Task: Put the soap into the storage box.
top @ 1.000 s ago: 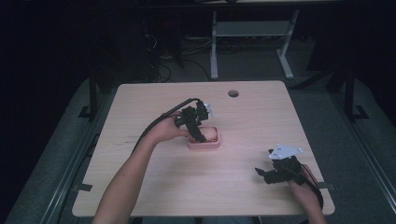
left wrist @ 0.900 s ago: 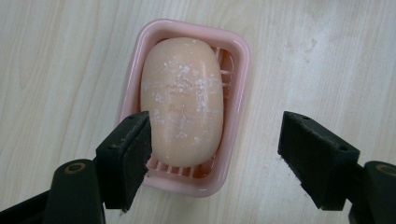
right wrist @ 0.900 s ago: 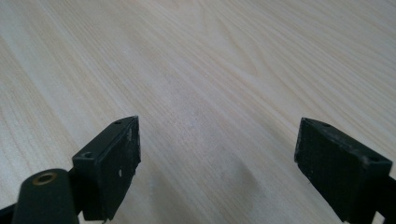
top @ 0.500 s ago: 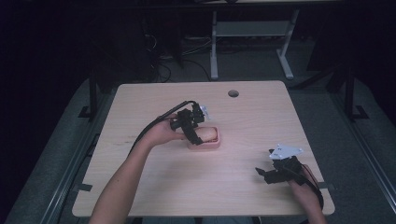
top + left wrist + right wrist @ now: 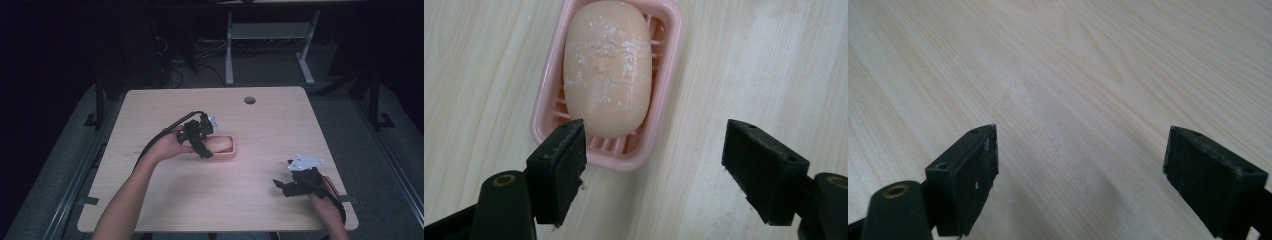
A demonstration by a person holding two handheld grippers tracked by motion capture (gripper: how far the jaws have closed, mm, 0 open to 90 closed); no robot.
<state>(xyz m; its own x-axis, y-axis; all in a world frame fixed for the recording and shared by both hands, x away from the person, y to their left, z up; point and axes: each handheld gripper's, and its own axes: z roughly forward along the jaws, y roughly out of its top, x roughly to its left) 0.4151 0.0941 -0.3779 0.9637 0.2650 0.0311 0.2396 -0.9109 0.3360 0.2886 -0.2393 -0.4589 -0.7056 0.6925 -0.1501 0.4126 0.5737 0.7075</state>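
The soap bar (image 5: 606,67) is lying in the pink soap dish (image 5: 666,100) near the middle of the table (image 5: 150,105), and my left gripper's (image 5: 654,170) near jaw is covering the dish's near corner in the left gripper view, so I am not seeing that rim whole. In the high view my left gripper (image 5: 200,136) is hiding the dish's left end. The bar's long axis is running along the dish's, pointing away from the jaws (left to right across the table in the high view). Faint marks are showing on the bar's powdery top, but I cannot read any writing there. My left gripper's jaws are standing wide apart, gripping nothing, one at the dish's near end. My right gripper (image 5: 294,183) is resting at the table's near right, jaws (image 5: 1080,175) spread wide over bare wood.
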